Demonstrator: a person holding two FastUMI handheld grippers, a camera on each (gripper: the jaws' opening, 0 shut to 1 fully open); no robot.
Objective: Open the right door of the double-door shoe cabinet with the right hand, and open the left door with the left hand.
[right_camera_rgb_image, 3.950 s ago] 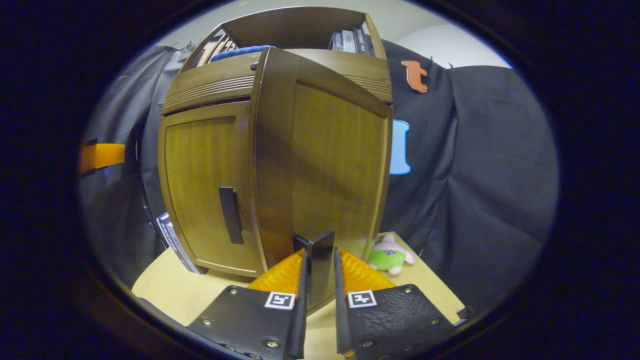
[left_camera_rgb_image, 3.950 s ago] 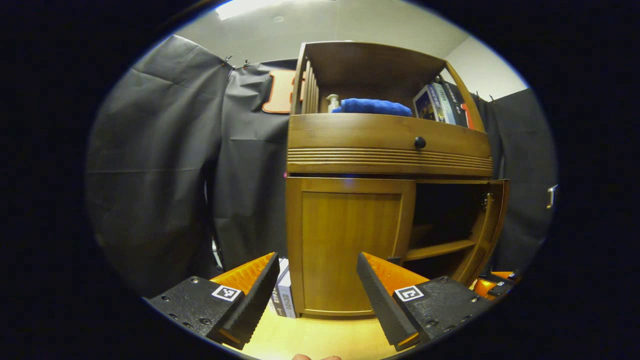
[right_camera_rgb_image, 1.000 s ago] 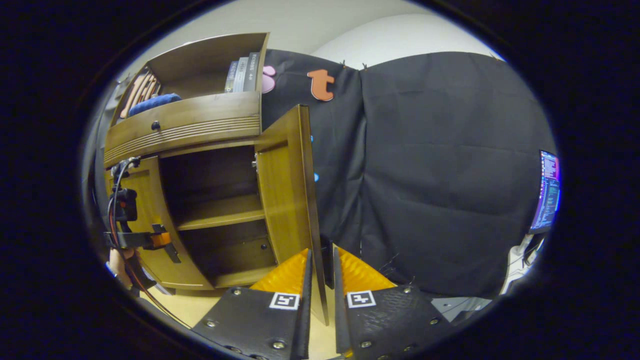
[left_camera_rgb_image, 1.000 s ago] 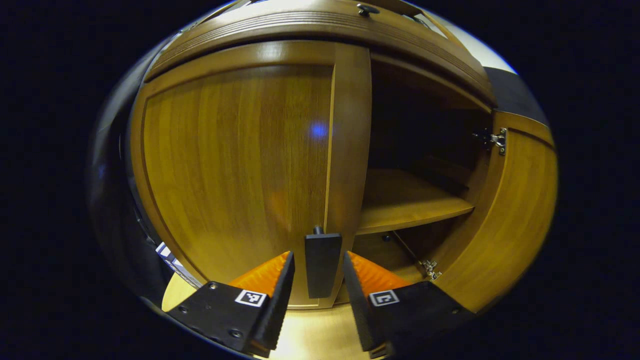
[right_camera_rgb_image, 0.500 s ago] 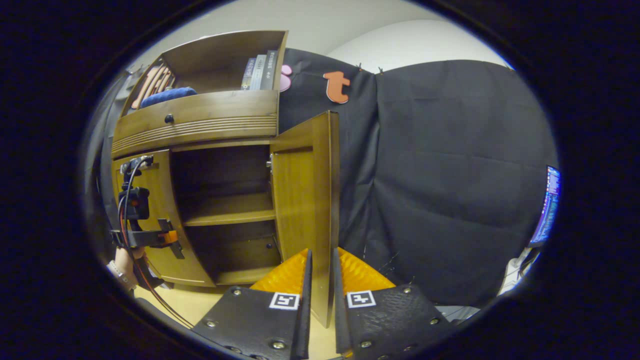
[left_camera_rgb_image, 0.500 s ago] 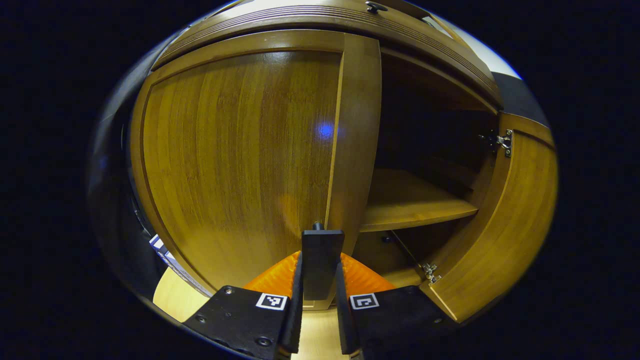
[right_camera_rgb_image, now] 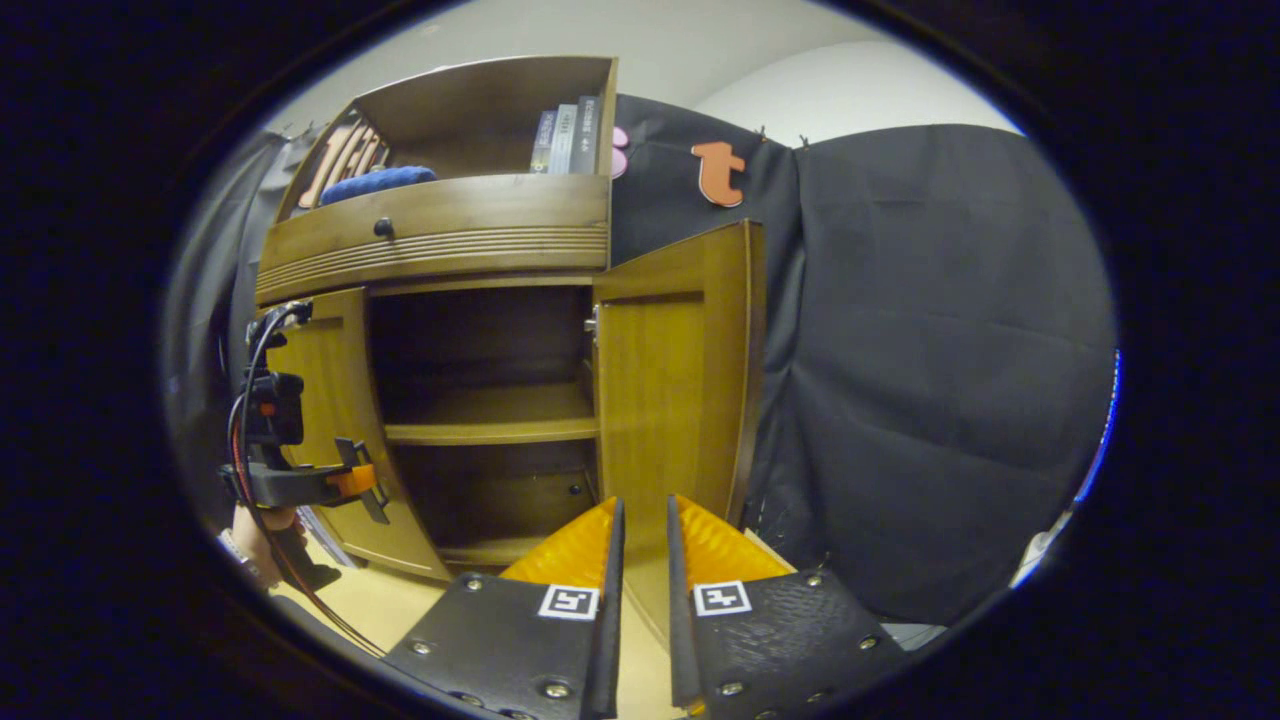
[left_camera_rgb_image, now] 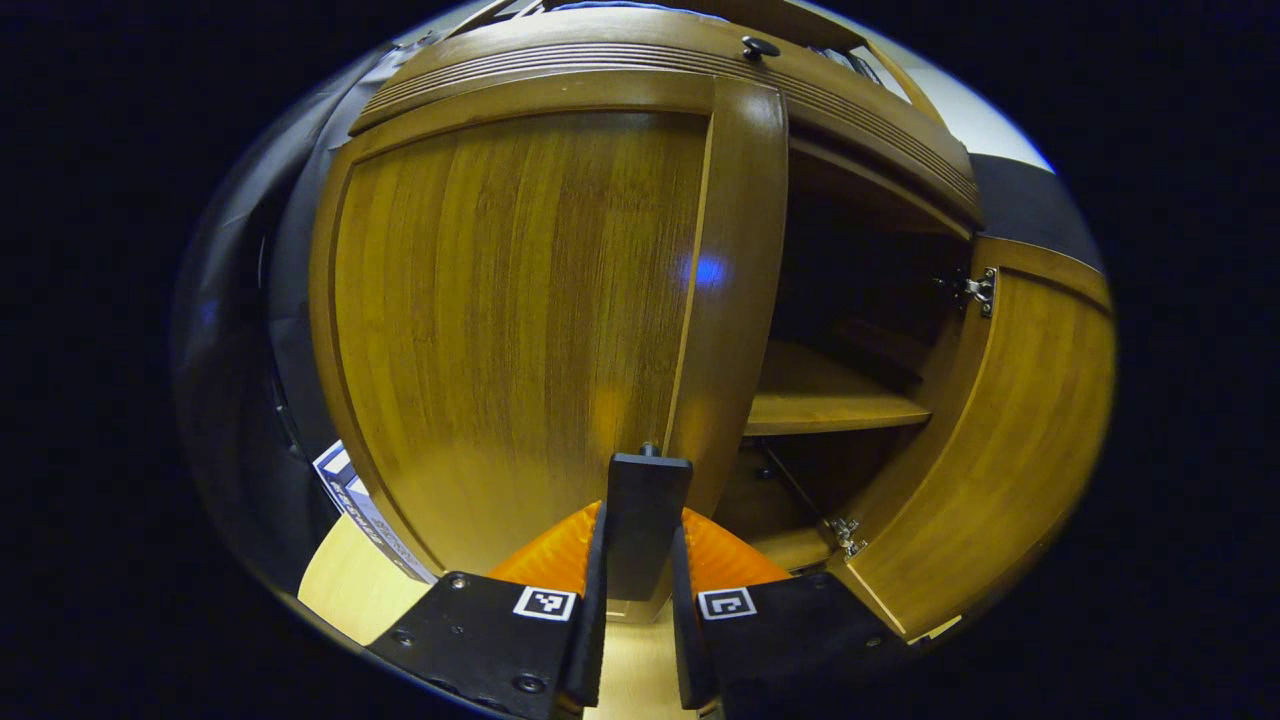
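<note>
**Jaws clamped on both door handles**

The left gripper (left_camera_rgb_image: pixel 637 610) has its jaws clamped on the dark flat handle (left_camera_rgb_image: pixel 645 525) of the brown wooden left door (left_camera_rgb_image: pixel 520 300), where a second ago they stood apart around it; that door has begun to lean out from the wooden double-door shoe cabinet (right_camera_rgb_image: pixel 440 245). The right gripper (right_camera_rgb_image: pixel 640 600) has its jaws close together at the free edge of the right door (right_camera_rgb_image: pixel 680 380), which has swung wider since, baring the inner shelf (right_camera_rgb_image: pixel 490 428). The pale wooden bench (left_camera_rgb_image: pixel 350 590) lies below.
</note>
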